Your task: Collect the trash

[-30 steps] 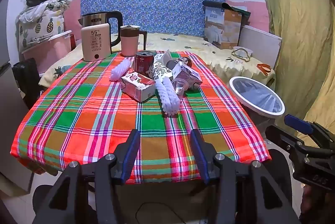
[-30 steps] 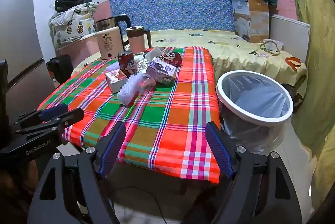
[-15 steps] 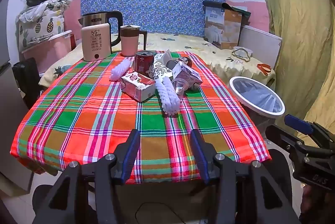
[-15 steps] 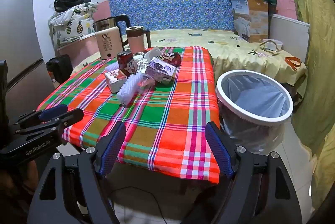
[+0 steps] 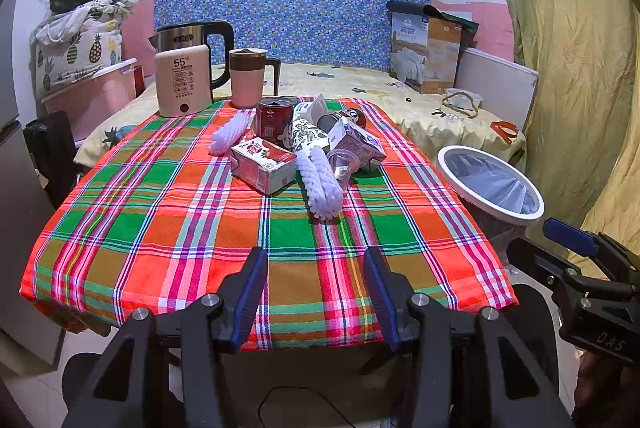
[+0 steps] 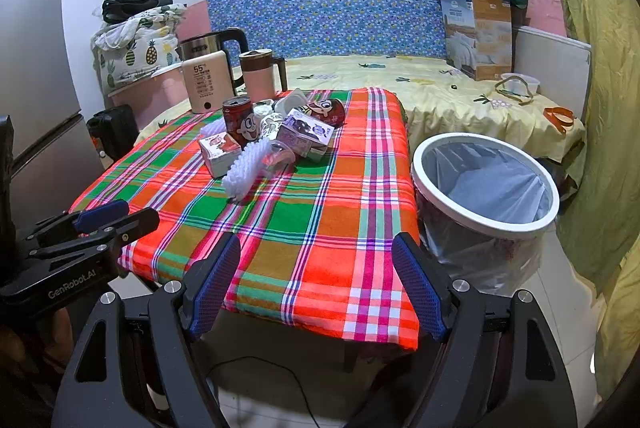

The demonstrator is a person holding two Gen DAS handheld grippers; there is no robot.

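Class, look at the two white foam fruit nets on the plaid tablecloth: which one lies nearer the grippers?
The foam net lying beside the strawberry carton, in front of the pile. The other net lies farther back, left of the red can.

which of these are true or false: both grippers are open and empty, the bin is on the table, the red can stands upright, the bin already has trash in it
1. Both the left gripper and the right gripper are open and empty. True.
2. The bin is on the table. False: it stands on the floor beside the table.
3. The red can stands upright. True.
4. The bin already has trash in it. False: only its liner shows inside; the trash is on the table.
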